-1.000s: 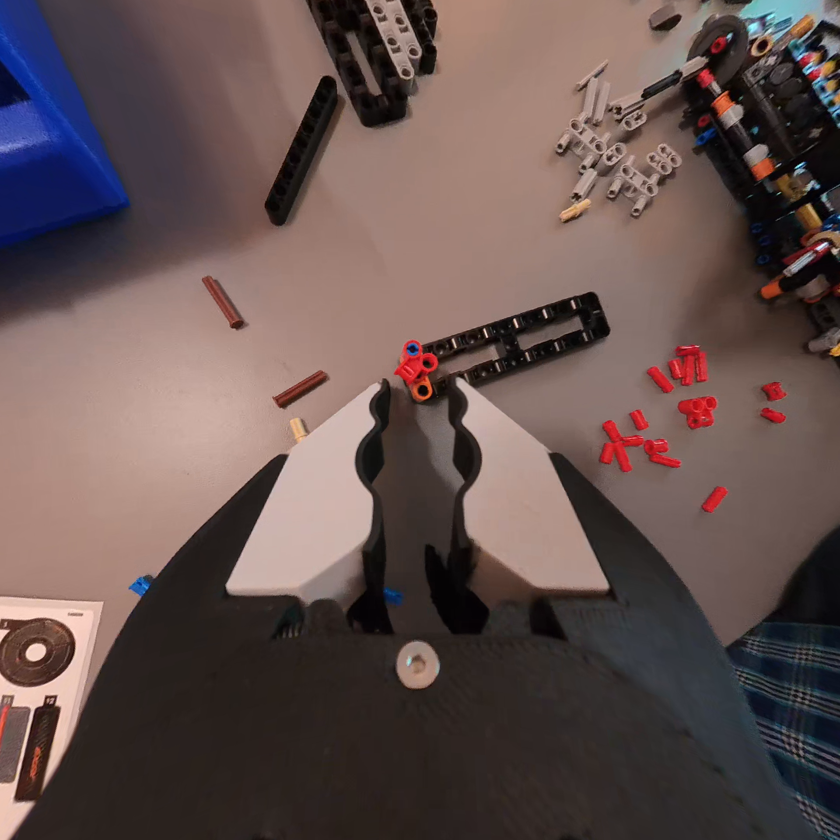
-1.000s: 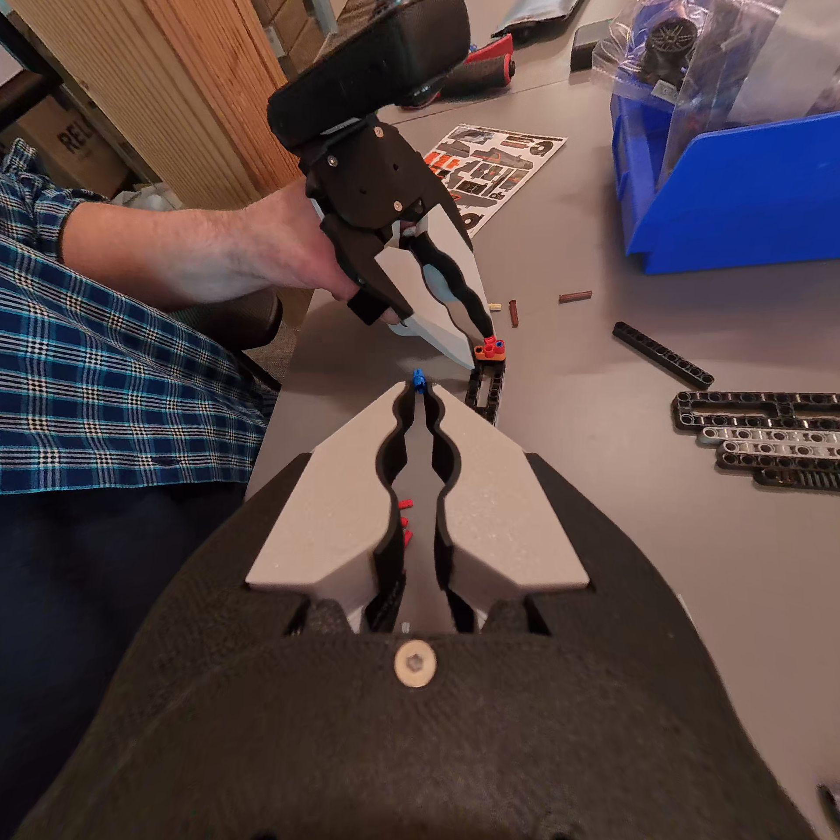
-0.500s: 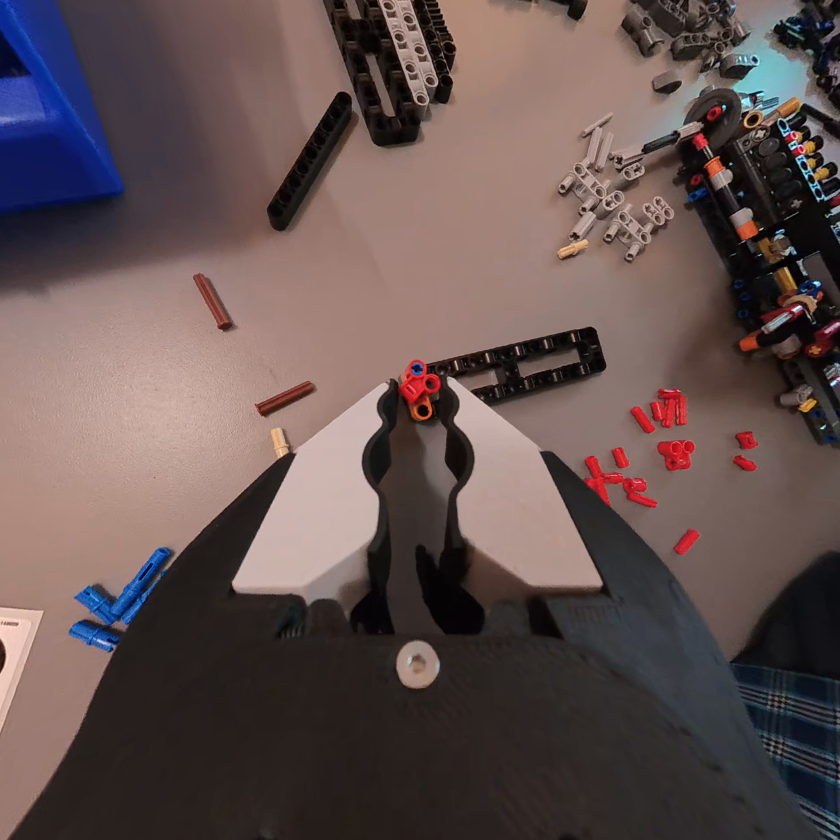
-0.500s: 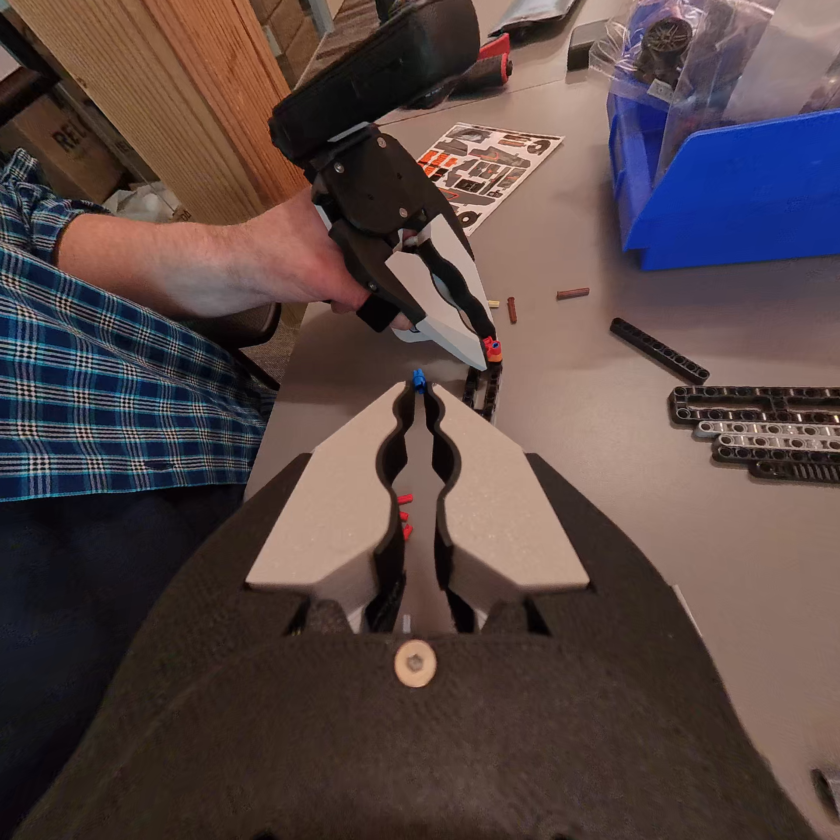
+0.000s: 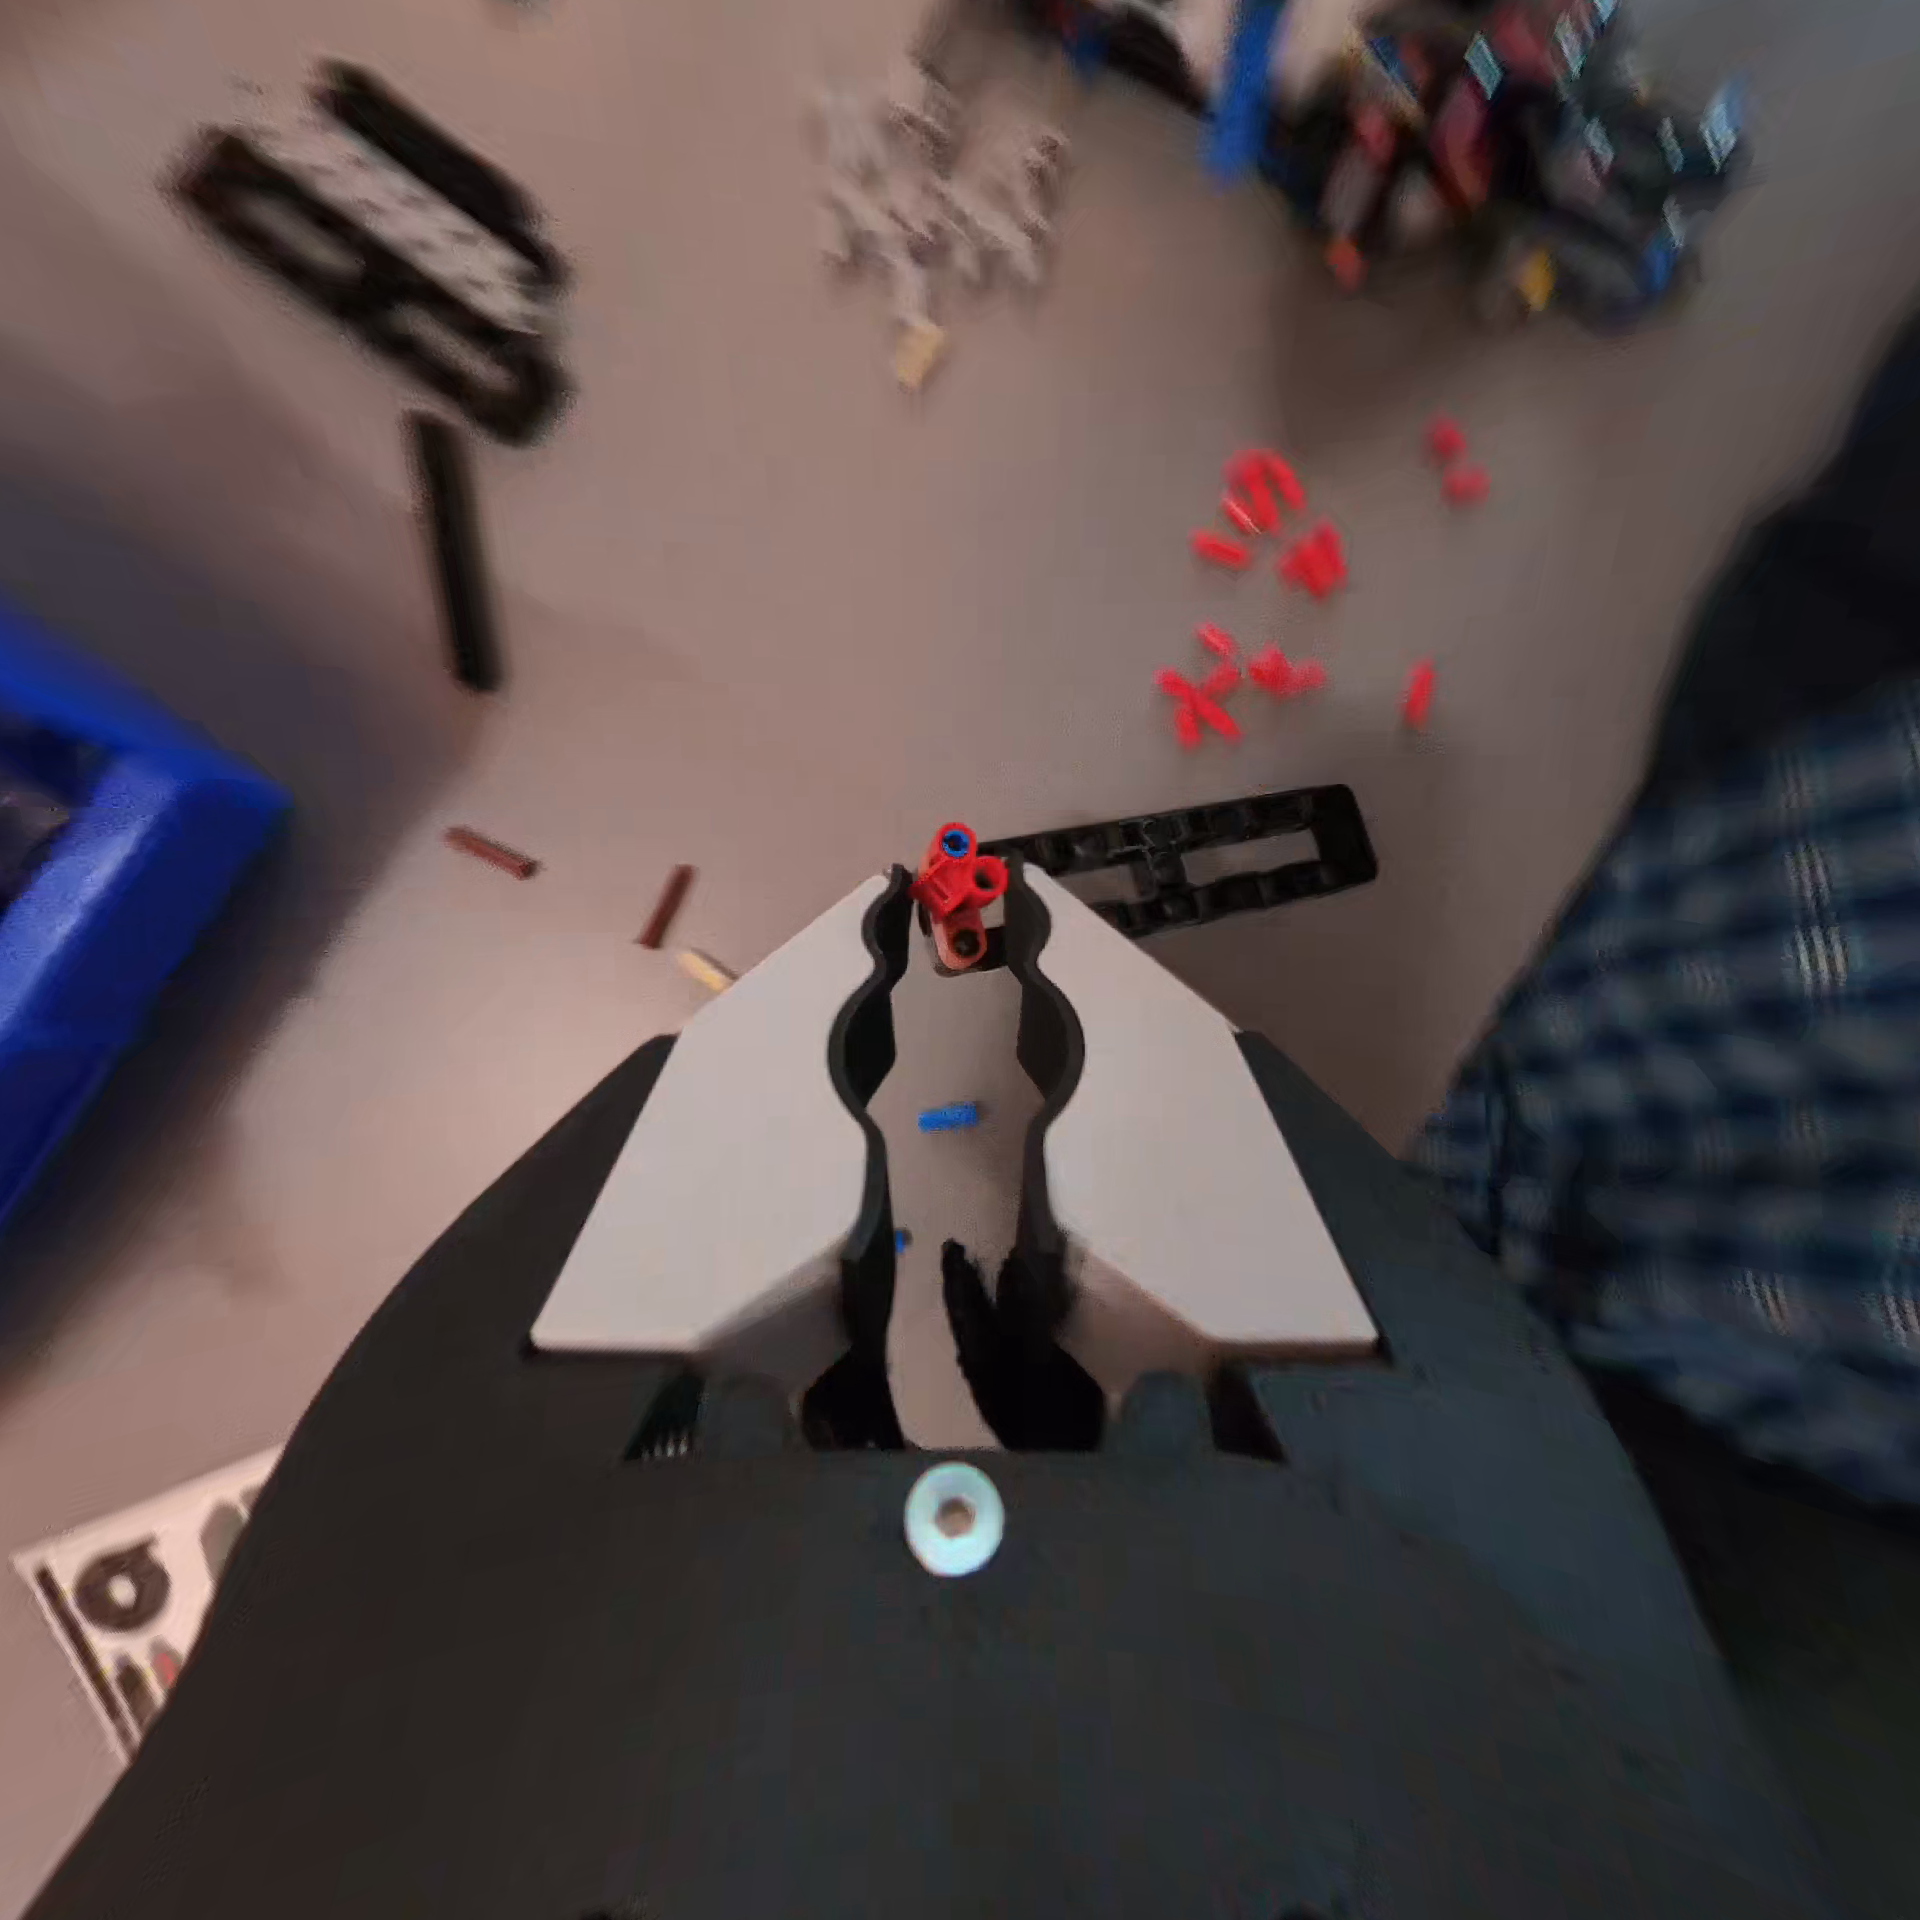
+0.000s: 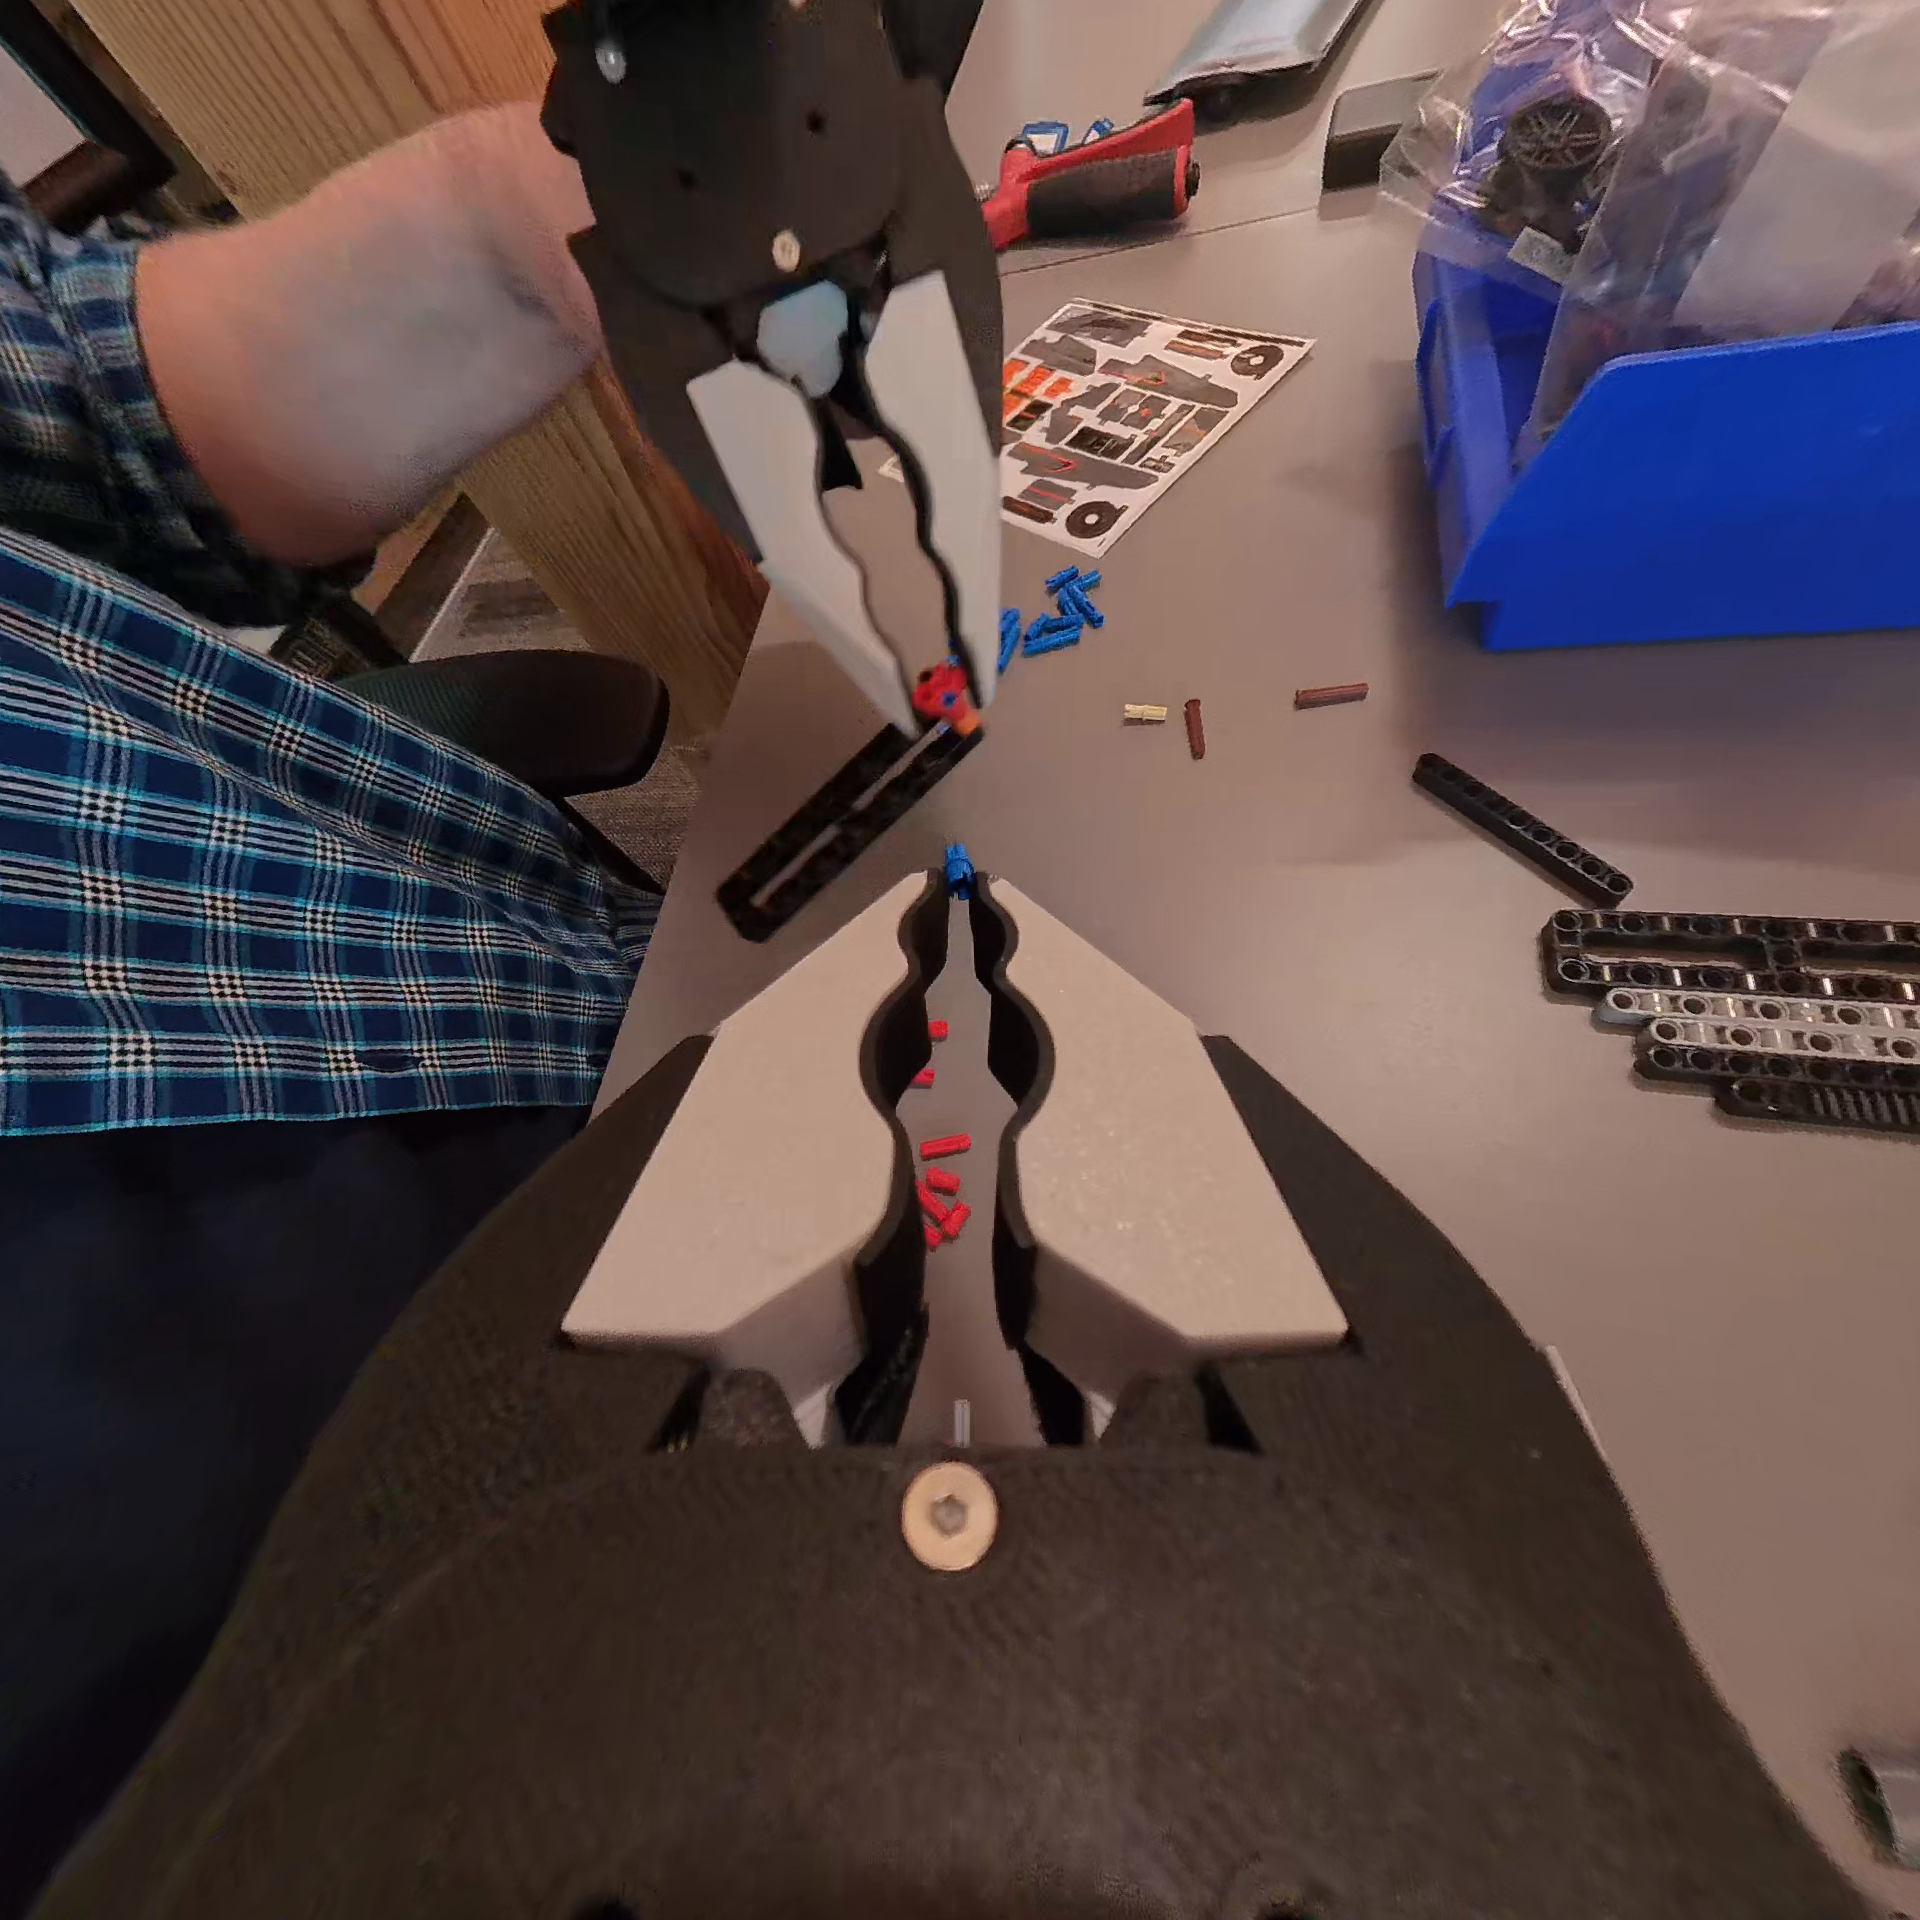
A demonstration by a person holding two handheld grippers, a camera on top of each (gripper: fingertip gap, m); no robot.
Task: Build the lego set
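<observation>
Grippers meet over a grey table point(image 6: 1299, 1351) strewn with building pieces. The left gripper point(image 5: 956, 883), pointing steeply down in the right wrist view point(image 6: 951, 698), has its 2 fingers closed to a narrow gap on a small red connector point(image 5: 954, 873) with an orange piece point(image 5: 961, 943) under it. That cluster is fixed to the near end of a black slotted frame point(image 5: 1195, 854), and the frame's long axis runs away from the left fingertips to their right. In the right wrist view the same frame point(image 6: 842, 821) slants from those tips down toward the person's plaid sleeve point(image 6: 312, 883); whether its far end rests on the table cannot be told.

The right gripper point(image 6: 958, 881) is pinched nearly closed on 1 blue pin point(image 6: 957, 869), which stands out past the fingertips along the fingers' line, aimed toward the frame and just short of it.

Loose red pins point(image 6: 940, 1195) lie on the table beneath the right gripper's fingers. A heap of blue pins point(image 6: 1060, 618) sits just beyond the left gripper, with 2 brown axles point(image 6: 1330, 694) and a tan pin point(image 6: 1145, 713) to its right. Farther right lie a black beam point(image 6: 1522, 829), stacked black and grey beams point(image 6: 1756, 1013), and a blue bin point(image 6: 1683, 488). A sticker sheet point(image 6: 1143, 416) lies behind the left gripper.
</observation>
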